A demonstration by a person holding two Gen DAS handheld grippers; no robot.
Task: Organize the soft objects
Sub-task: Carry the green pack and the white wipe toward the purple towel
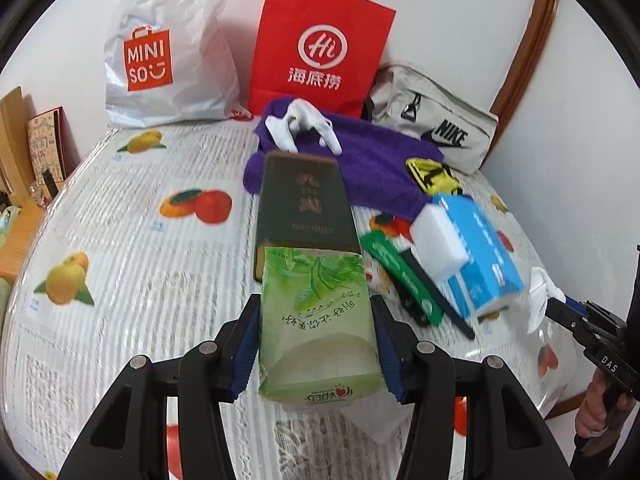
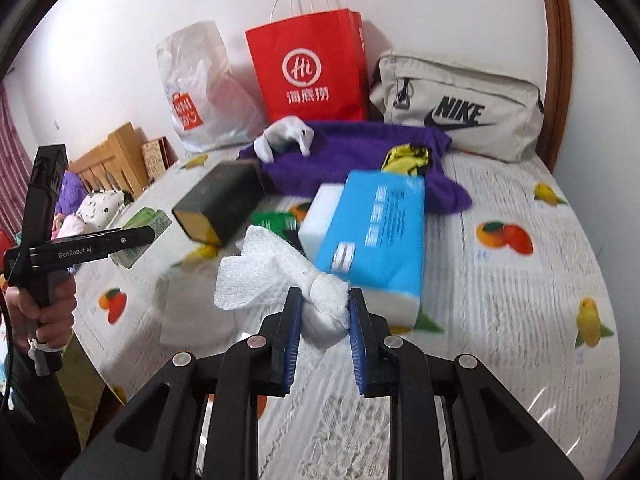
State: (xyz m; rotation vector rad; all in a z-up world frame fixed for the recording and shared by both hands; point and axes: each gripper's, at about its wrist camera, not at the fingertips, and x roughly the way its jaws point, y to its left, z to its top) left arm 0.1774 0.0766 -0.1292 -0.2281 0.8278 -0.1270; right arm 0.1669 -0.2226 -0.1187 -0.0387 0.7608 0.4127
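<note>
My left gripper (image 1: 314,344) is shut on a green tissue pack (image 1: 316,320) and holds it above the table; the pack also shows in the right wrist view (image 2: 144,232). My right gripper (image 2: 324,320) is shut on a knotted white cloth (image 2: 280,280), also seen at the right edge of the left wrist view (image 1: 540,292). A blue tissue pack (image 2: 376,232) lies on a white sponge block (image 2: 320,216). A purple towel (image 1: 372,164) with a white sock (image 1: 304,124) on it lies further back.
A dark box (image 1: 304,208) lies mid-table, a green packet (image 1: 400,272) beside it. A yellow-black item (image 1: 432,176) rests on the towel. A MINISO bag (image 1: 168,48), a red paper bag (image 1: 320,48) and a Nike pouch (image 1: 436,128) stand along the wall.
</note>
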